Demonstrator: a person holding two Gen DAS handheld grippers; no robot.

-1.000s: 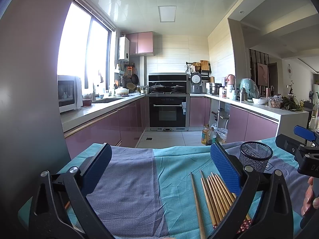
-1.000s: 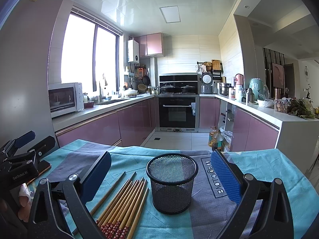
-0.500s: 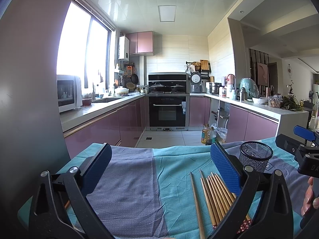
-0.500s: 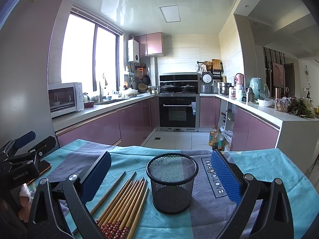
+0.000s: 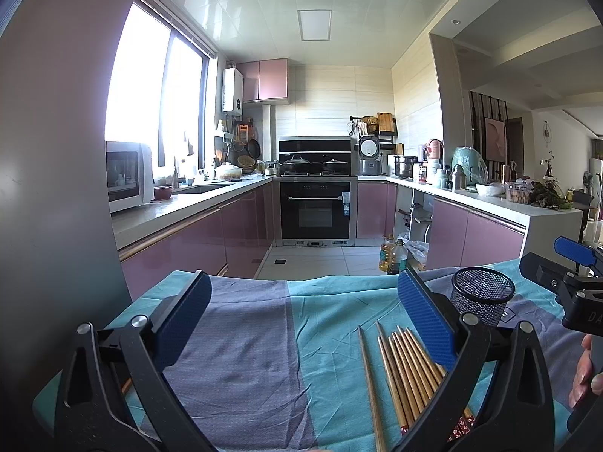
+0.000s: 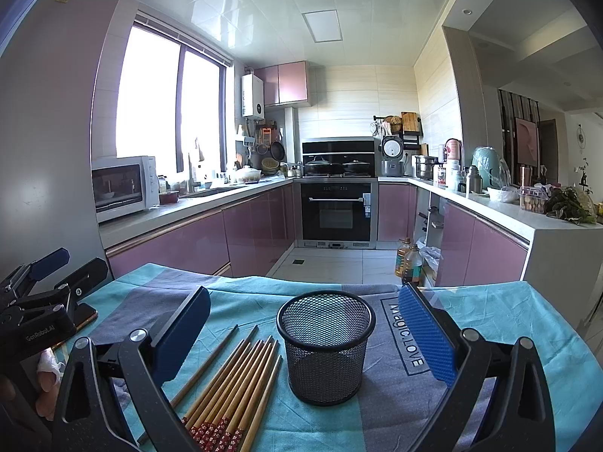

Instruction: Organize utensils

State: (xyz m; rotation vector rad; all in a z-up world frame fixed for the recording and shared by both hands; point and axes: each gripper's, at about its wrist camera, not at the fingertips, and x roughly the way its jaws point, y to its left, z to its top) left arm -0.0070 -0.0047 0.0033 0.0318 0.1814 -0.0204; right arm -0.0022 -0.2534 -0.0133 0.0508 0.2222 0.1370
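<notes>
Several wooden chopsticks (image 6: 235, 384) with red patterned ends lie side by side on the teal and grey tablecloth (image 6: 508, 324). A black mesh cup (image 6: 326, 344) stands upright and empty just right of them. My right gripper (image 6: 301, 333) is open and empty, its jaws wide apart either side of the cup, above the cloth. My left gripper (image 5: 301, 320) is open and empty over the cloth. In its view the chopsticks (image 5: 405, 373) lie under its right finger and the cup (image 5: 482, 295) stands to the right.
A phone (image 6: 84, 316) lies on the cloth's left edge by the left gripper body (image 6: 35, 316). The right gripper body (image 5: 569, 286) shows at the left view's right edge. Beyond the table's far edge lie the kitchen floor, oil bottles (image 6: 409, 261) and purple cabinets.
</notes>
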